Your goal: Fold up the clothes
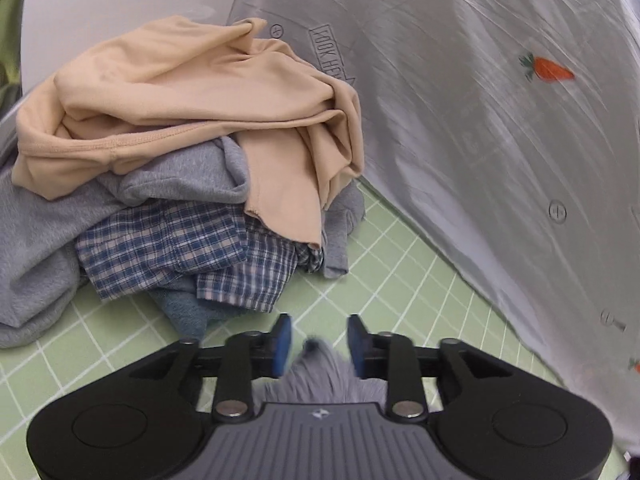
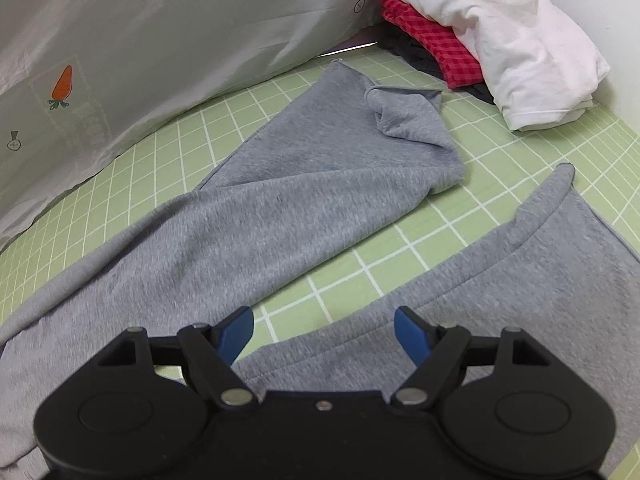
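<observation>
Left wrist view: the left hand-held gripper (image 1: pixel 319 344) has its blue pads (image 1: pixel 282 343) parted, with a blurred tuft of grey fabric (image 1: pixel 320 376) rising between them; the pads do not press on it, so the jaws stand released. Beyond the gripper lies the desk (image 1: pixel 400 280), covered in a green grid mat. Further out, to the left, sits a pile of unfolded clothes: a beige garment (image 1: pixel 188 92) on top, a grey garment (image 1: pixel 44 240) under it, and a blue checked shirt (image 1: pixel 180 248) at the bottom front. A pale cloth with a carrot print (image 1: pixel 546 69) rises along the right side.

Right wrist view: the right hand-held gripper (image 2: pixel 324 330) is wide open and grasps nothing; it hangs over grey sweatpants (image 2: pixel 288 216), which lie spread flat on the desk, one leg reaching away toward the far edge, the other running out to the right. At the far right corner rests a stack of folded clothes: a white garment (image 2: pixel 520 40) over a red checked one (image 2: pixel 432 40), with dark fabric (image 2: pixel 412 58) beneath.
</observation>
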{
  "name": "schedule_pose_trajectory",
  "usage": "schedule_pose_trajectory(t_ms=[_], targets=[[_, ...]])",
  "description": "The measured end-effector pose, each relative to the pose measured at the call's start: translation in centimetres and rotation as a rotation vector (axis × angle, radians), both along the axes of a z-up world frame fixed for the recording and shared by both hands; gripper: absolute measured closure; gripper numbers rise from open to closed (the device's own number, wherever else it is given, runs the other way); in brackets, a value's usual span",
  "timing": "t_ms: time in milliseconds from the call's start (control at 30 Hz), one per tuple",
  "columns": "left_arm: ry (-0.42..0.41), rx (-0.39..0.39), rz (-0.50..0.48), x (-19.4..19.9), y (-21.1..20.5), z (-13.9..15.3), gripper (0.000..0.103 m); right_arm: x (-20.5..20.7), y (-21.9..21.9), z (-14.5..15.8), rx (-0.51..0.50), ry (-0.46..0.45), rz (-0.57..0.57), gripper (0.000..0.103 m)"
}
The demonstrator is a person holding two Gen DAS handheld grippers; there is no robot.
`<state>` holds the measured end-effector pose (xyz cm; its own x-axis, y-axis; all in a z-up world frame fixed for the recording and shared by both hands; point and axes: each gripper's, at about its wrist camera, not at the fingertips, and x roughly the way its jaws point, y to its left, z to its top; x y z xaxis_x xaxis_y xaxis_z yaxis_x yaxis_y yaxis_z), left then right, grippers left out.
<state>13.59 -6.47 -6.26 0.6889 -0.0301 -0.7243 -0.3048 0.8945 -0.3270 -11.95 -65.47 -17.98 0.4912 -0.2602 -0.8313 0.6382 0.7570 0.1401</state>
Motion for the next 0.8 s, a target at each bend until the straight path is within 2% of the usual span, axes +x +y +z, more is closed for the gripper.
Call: schedule_pose_trajectory(t_ms=[133, 367, 600, 800], targets=[[0.052, 0.038, -0.07, -1.7, -1.0, -1.0, 0.069, 0.3, 0.3, -0.4, 0.014, 0.014, 0.003, 0.025], [0.131, 0.001, -0.131, -2.6, -3.0, -4.4, 0.069, 1.6, 1.2, -0.3, -0.003, 0.036, 0.065, 0.025], [0.139, -0.026, -0.045, -0.4, -3.2, -6.0, 0.067, 1.7, 1.1, 0.0, -0.025, 0.047, 0.072, 0.023], [0.136, -0.044, -0.032, 1.4, -2.5, -6.1, 0.062, 1.2, 0.5, 0.0, -0.029, 0.05, 0.039, 0.022]])
